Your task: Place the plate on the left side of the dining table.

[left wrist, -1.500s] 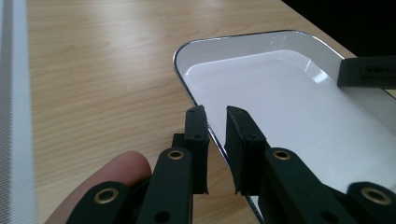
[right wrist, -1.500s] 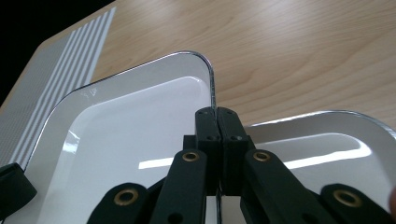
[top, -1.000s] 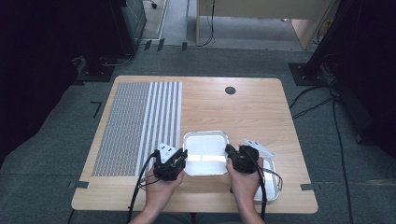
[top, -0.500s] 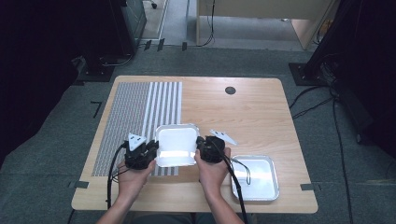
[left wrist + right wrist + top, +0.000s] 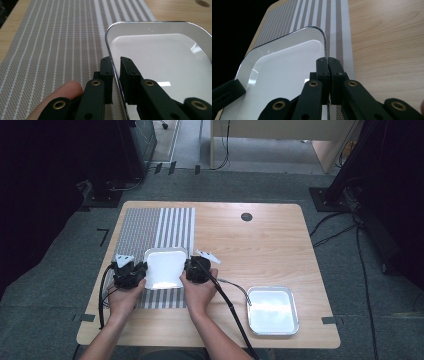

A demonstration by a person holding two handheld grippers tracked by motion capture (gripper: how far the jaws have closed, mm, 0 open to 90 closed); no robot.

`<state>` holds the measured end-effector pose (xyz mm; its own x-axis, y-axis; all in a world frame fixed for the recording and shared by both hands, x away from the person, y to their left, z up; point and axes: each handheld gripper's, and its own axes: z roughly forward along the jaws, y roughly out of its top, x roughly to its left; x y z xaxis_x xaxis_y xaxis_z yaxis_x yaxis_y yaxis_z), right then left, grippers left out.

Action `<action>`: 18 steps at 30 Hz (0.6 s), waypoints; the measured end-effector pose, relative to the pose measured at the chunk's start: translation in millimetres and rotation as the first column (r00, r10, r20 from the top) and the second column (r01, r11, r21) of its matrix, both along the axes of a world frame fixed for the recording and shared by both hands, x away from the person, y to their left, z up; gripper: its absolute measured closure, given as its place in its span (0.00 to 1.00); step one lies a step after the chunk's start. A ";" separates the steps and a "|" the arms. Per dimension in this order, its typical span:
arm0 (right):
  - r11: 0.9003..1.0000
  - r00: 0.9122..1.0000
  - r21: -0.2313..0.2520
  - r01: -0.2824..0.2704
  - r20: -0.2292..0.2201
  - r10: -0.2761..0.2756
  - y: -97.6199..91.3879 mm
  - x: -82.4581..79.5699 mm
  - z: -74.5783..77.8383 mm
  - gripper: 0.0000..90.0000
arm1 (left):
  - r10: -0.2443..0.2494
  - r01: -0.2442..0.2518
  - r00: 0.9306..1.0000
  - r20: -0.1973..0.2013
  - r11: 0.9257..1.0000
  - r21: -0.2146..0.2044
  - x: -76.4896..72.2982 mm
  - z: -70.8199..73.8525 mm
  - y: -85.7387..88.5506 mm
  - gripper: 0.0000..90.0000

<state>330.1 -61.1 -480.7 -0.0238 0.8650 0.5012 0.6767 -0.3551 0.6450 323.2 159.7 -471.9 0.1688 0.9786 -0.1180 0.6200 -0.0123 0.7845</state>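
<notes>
The high view is looking forward and down from above the person's side, taking in the whole wooden table (image 5: 260,235) and the dark floor around it. The left gripper view is riding close behind its own black jaws, facing low across the striped placemat (image 5: 62,37) and the white tray (image 5: 160,57) at very near range. The right gripper view is sitting just as close, facing along its jaws over the same white tray (image 5: 282,67) from the opposite rim. All three views are sharing that tray (image 5: 164,267) and the placemat (image 5: 160,222) beneath it.
</notes>
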 end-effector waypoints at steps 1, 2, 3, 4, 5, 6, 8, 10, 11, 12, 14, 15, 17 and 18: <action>1.000 1.000 0.002 0.002 -0.004 -0.002 4.4 3.7 -2.6 0.99 | 0.008 -0.008 1.000 -0.004 1.000 0.007 4.2 -1.6 2.2 0.91; 1.000 1.000 -0.003 0.002 -0.007 -0.002 8.5 7.0 -5.0 0.99 | 0.012 -0.012 1.000 -0.008 1.000 0.010 8.2 -3.0 4.7 0.91; 1.000 1.000 -0.004 0.006 -0.007 -0.006 12.1 10.2 -7.1 0.99 | 0.015 -0.014 1.000 -0.014 1.000 0.011 11.9 -4.5 7.0 0.91; 1.000 1.000 -0.005 0.008 -0.009 -0.008 14.8 13.1 -8.7 0.99 | 0.015 -0.014 1.000 -0.014 1.000 0.011 11.9 -4.5 7.0 0.91; 1.000 1.000 -0.001 0.013 -0.007 -0.013 18.1 16.2 -9.4 0.99 | 0.024 -0.024 0.999 -0.020 1.000 0.008 18.0 -7.4 11.0 0.90; 1.000 1.000 -0.002 0.014 -0.005 -0.015 20.1 17.7 -9.4 0.99 | 0.032 -0.032 0.999 -0.020 0.999 0.011 21.3 -9.4 12.4 0.90; 1.000 1.000 -0.026 0.018 0.009 -0.018 26.5 21.5 -9.4 0.99 | 0.040 -0.039 0.999 -0.022 0.999 0.023 26.5 -12.9 15.0 0.89; 0.999 1.000 -0.041 0.016 0.011 -0.016 32.5 25.4 -11.6 0.99 | 0.056 -0.055 0.998 -0.034 0.998 0.033 31.8 -16.0 17.5 0.90; 0.999 1.000 -0.041 0.019 0.001 -0.019 35.6 27.7 -13.3 0.99 | 0.075 -0.073 0.997 -0.036 0.997 0.033 35.8 -18.5 18.8 0.91; 0.999 1.000 -0.040 0.019 -0.011 -0.019 38.9 30.3 -16.0 0.99 | 0.075 -0.073 0.997 -0.036 0.997 0.033 35.8 -18.5 18.8 0.92; 0.999 1.000 -0.036 0.021 -0.020 -0.022 43.8 33.7 -19.3 0.99 | 0.108 -0.107 0.993 -0.054 0.994 0.025 43.9 -23.9 23.3 0.93; 0.999 0.999 -0.047 0.024 -0.020 -0.025 47.3 35.5 -21.8 0.99 | 0.111 -0.110 0.992 -0.057 0.994 0.027 45.5 -25.4 24.0 0.93; 0.998 1.000 -0.065 0.024 -0.019 -0.025 52.2 38.2 -25.0 0.99 | 0.113 -0.110 0.991 -0.074 0.993 0.045 50.1 -28.8 25.2 0.93; 0.997 0.999 -0.070 0.027 -0.019 -0.028 53.6 39.2 -26.2 0.99 | 0.112 -0.109 0.991 -0.076 0.993 0.040 52.6 -29.9 26.4 0.93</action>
